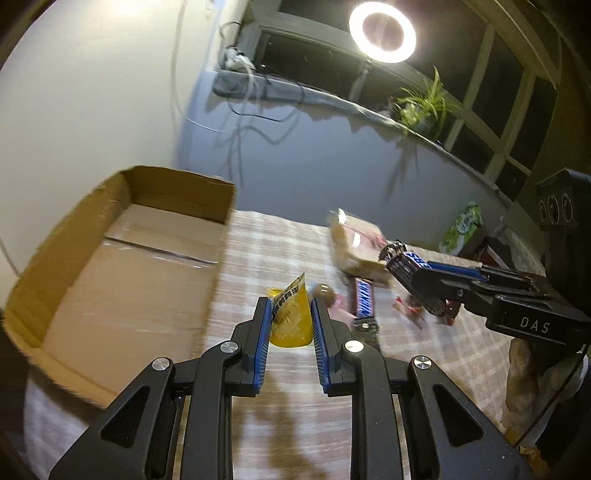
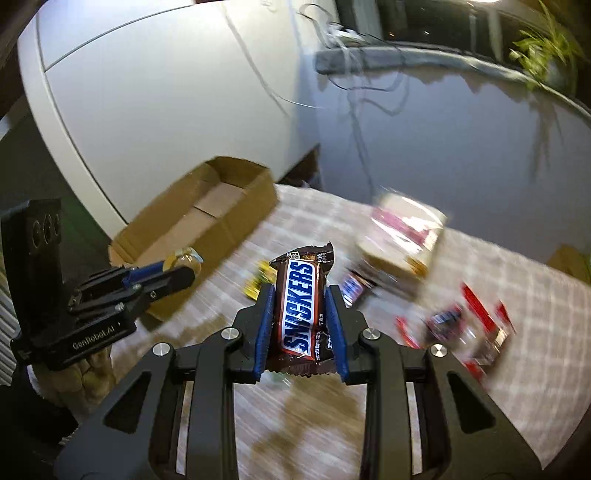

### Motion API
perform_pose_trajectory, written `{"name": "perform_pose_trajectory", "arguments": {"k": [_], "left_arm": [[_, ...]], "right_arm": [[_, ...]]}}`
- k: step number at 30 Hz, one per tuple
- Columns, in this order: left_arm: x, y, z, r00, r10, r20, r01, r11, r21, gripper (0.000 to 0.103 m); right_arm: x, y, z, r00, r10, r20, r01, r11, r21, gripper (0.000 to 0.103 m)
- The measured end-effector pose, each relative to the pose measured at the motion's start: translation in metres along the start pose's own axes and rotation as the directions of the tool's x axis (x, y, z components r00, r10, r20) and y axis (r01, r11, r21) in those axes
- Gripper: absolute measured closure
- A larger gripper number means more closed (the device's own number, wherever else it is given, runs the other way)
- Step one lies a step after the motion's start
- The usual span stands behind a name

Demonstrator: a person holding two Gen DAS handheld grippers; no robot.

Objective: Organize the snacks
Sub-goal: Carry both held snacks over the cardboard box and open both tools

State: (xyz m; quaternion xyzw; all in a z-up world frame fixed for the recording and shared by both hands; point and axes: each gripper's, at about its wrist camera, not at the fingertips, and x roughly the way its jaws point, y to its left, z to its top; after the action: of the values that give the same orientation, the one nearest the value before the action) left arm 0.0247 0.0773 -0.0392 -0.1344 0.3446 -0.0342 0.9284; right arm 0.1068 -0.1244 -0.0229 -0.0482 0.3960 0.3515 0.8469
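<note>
Clutching a yellow packet [image 1: 289, 318] left and a Snickers bar [image 2: 301, 309] right, I saw the cardboard box [image 1: 122, 258] apparently empty (blurred); several snacks remained.

dim room, glaring ring light [image 1: 382, 31], motion blur.

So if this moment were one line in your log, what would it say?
left claw: shut on yellow snack packet | right claw: shut on brown Snickers bar | brown cardboard box: no snacks visible inside
</note>
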Motion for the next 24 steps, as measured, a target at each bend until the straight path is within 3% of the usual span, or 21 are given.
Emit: {"name": "perform_pose_trajectory", "arguments": {"k": [10, 16, 24], "left_arm": [[-0.021, 0.053, 0.003, 0.997, 0.069, 0.043, -0.066, 0.995, -0.074, 0.083], [-0.022, 0.074, 0.0, 0.994, 0.108, 0.025, -0.106, 0.99, -0.09, 0.083], [-0.021, 0.086, -0.003, 0.987, 0.158, 0.014, -0.156, 0.983, -0.093, 0.079]], "right_arm": [[0.042, 0.074, 0.043, 0.996, 0.092, 0.012, -0.09, 0.989, -0.122, 0.074], [0.08, 0.113, 0.056, 0.993, 0.115, -0.028, -0.119, 0.977, -0.179, 0.074], [0.103, 0.127, 0.06, 0.988, 0.139, -0.067, -0.149, 0.969, -0.197, 0.073]]}}
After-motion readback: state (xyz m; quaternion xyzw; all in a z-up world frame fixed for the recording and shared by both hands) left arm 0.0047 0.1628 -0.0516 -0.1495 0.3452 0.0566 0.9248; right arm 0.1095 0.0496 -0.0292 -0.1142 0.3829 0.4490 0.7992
